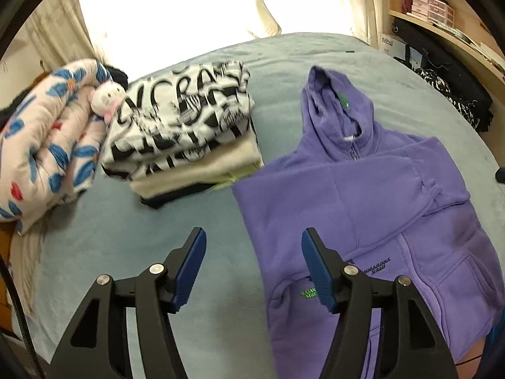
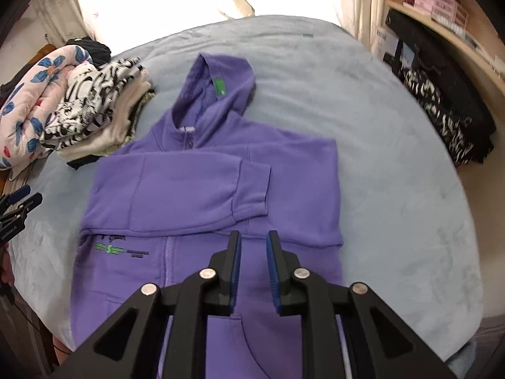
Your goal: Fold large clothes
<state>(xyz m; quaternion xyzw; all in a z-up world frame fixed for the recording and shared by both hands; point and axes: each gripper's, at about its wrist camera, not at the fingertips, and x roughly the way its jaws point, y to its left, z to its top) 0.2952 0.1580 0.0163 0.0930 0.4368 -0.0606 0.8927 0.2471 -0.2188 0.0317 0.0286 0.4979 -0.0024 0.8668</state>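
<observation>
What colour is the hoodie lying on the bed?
The hoodie is purple, clearest in the right wrist view.

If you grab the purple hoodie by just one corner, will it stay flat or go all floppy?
Probably floppy: the purple hoodie is soft fleece lying limp on the bed, so it would likely sag. Its folded sleeve rests loose on top and would probably slide off and undo the fold. It looks thick, so likely a bit heavy for cloth.

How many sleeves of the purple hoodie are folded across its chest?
2. One sleeve lies on top, its cuff pointing toward the hoodie's right edge in the right wrist view. The second sleeve lies beneath it, mostly covered.
</observation>
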